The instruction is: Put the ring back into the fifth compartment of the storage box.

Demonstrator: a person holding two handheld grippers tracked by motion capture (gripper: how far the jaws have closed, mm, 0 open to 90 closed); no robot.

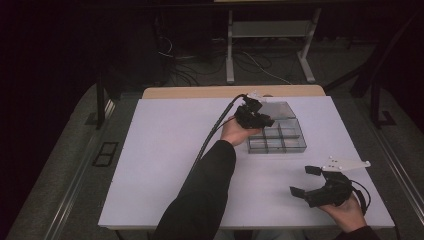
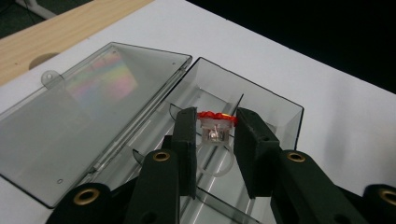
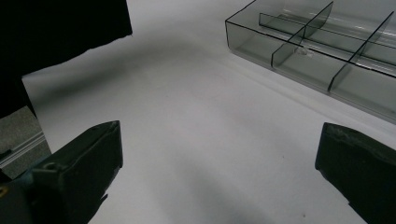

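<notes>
White table point(image 1: 165, 165) carries a clear box point(image 1: 278, 137) at one o'clock, lid point(image 2: 79, 116) open. Over it the left gripper point(image 2: 212, 133) clamps a red-topped ring point(image 2: 215, 128) above a compartment; at five o'clock the right gripper point(image 1: 306, 181) gapes wide, holding nothing.

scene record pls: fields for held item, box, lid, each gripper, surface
held item: small clear plastic ring with a red top, clamped between the jaws of the left gripper
box: clear smoky divided box, on the table's far right part
lid: hinged lid open, lying flat beside the box
left gripper: shut on the ring, over a compartment of the box; whether the ring touches the floor of it cannot be told
right gripper: right gripper open, nothing between the jaws, near the table's right front corner
surface: white table
</notes>
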